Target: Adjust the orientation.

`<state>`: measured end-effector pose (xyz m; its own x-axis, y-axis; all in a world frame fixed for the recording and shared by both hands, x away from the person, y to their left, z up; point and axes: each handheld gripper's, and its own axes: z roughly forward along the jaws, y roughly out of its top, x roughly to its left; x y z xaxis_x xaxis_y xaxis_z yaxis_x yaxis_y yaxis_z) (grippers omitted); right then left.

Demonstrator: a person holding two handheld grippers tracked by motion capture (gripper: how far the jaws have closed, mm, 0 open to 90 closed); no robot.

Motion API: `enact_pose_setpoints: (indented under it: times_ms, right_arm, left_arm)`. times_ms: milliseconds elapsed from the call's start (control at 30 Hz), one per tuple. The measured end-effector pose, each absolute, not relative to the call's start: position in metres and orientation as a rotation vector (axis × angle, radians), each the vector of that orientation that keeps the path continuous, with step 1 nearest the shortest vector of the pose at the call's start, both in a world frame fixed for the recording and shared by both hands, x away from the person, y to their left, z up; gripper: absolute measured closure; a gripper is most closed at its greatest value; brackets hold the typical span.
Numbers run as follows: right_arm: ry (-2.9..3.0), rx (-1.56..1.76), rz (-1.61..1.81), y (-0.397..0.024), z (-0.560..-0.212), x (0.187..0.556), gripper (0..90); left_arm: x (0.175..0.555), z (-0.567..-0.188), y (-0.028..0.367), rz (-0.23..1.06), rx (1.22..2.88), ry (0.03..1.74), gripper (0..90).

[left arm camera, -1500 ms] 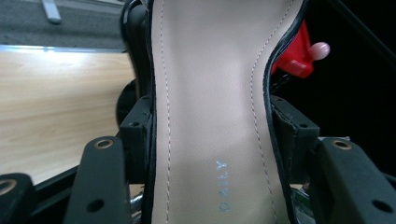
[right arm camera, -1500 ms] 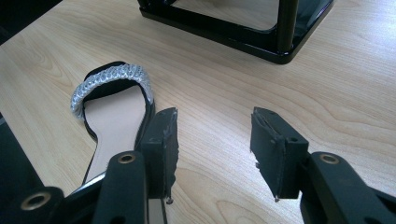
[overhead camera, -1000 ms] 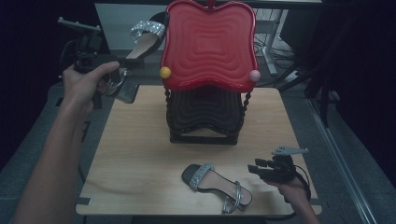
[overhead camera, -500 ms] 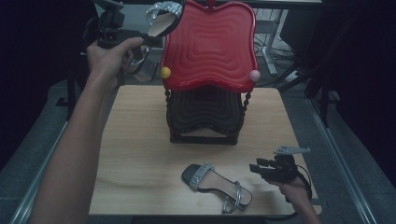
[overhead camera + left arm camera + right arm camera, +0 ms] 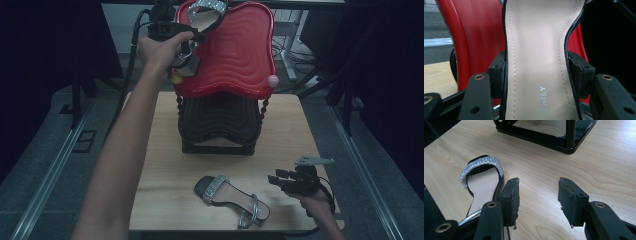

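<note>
My left gripper (image 5: pixel 189 40) is shut on a black sandal (image 5: pixel 206 11) with a beige insole and a glittery strap, held in the air over the back left part of the red wavy tray (image 5: pixel 240 55). In the left gripper view both pads (image 5: pixel 499 68) press the sandal's (image 5: pixel 536 45) narrow waist. The matching sandal (image 5: pixel 231 200) lies flat on the wooden table near its front edge. My right gripper (image 5: pixel 280 181) rests just right of it, open, nothing between its pads. In the right gripper view (image 5: pixel 539 195) that sandal's toe strap (image 5: pixel 482 163) lies left of the left jaw.
The red tray tops a black tiered rack (image 5: pixel 220 120) standing at the back middle of the table (image 5: pixel 160 165); its base frame (image 5: pixel 541 135) lies ahead of my right gripper. A pink knob (image 5: pixel 272 80) sits at the tray's right corner. Dark floor surrounds the table.
My left hand has carried the sandal to the right and slightly up, from left of the rack to above the red tray. The right gripper and the table sandal have stayed put.
</note>
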<state>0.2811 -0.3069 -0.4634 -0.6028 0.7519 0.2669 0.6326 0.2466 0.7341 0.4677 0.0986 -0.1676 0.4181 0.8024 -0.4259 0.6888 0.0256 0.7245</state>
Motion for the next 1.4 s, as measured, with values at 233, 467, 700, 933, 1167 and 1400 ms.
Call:
enact_pose_setpoints:
  times_ms: [233,467,700,933,1167,1400]
  right_arm:
    - [2.365,1.333,1.287,-0.307,-0.463,0.281,51.4]
    - [2.372,1.317,1.281,-0.307,-0.462,0.28,51.2]
    - [2.373,1.318,1.279,-0.306,-0.462,0.28,51.2]
    - [2.364,1.326,1.29,-0.307,-0.462,0.28,51.2]
    - [2.364,1.316,1.298,-0.308,-0.461,0.281,51.0]
    - [2.367,1.319,1.284,-0.308,-0.462,0.281,50.9]
  left_arm:
    - [0.477,-0.181,0.089,0.204,1.685,1.38,41.7]
    - [0.482,-0.189,0.082,0.242,1.728,1.414,40.6]
    - [0.477,-0.185,0.09,0.248,1.677,1.399,31.4]
    - [0.469,-0.175,0.104,0.235,1.67,1.332,24.0]
    - [0.448,-0.175,0.127,0.234,1.686,1.251,24.6]
    - [0.425,-0.183,0.149,0.217,1.748,1.181,26.7]
